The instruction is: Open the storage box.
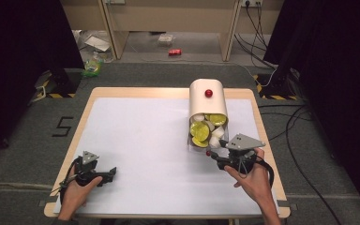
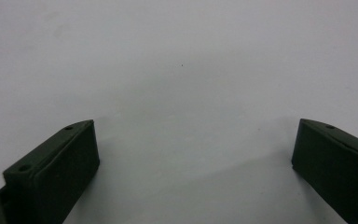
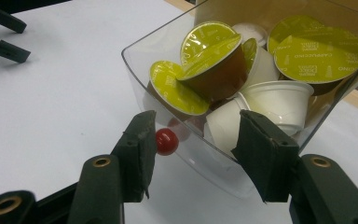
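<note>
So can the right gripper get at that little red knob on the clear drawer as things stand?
Probably yes. The right gripper has its jaws apart at the drawer front, one jaw right beside the red knob; nothing lies between them.

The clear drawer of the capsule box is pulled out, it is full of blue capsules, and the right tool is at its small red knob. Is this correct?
Not quite: the capsules are green-lidded and white, not blue, as the right gripper view shows. The clear drawer is pulled out, and the right tool is at its small red knob.
</note>
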The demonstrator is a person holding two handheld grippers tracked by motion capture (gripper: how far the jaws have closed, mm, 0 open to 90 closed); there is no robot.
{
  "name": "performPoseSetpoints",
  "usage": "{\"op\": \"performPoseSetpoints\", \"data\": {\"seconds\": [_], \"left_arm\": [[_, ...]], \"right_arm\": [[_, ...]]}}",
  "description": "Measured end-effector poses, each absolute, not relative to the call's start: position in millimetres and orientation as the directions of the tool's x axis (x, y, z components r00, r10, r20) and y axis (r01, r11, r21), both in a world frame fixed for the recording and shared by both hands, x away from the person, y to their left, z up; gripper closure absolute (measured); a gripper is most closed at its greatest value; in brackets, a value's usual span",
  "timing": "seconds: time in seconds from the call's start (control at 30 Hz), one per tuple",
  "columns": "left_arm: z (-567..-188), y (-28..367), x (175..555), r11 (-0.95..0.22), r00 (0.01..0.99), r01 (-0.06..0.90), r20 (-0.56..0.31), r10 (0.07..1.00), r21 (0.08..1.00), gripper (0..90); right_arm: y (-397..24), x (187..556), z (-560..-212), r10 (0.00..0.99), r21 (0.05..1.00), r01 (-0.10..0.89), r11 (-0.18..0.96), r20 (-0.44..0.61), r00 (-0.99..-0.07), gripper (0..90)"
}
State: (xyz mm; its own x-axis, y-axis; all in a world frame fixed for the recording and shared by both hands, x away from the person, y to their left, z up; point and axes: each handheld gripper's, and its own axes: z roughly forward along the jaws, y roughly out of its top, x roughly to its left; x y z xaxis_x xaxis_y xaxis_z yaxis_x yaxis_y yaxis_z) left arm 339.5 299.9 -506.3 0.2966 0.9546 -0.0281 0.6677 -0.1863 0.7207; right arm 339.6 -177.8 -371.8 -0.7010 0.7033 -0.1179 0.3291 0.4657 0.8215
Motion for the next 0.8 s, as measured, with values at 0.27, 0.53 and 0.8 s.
{"op": "performPoseSetpoints", "data": {"seconds": [0.27, 0.53, 0.8], "left_arm": [[-506, 300, 340, -0.186, 0.296, 0.667, -0.028, 0.955, 0.721, 0.0], [-506, 300, 340, -0.186, 0.296, 0.667, -0.028, 0.955, 0.721, 0.0], [-506, 300, 339, -0.186, 0.296, 0.667, -0.027, 0.955, 0.721, 0.0]], "right_arm": [[-179, 335, -374, 0.698, 0.819, 0.33, 0.47, -0.116, -0.706, 47.7], [-179, 331, -375, 0.701, 0.817, 0.33, 0.473, -0.122, -0.703, 47.7], [-180, 328, -374, 0.699, 0.817, 0.329, 0.474, -0.122, -0.704, 47.6]]}}
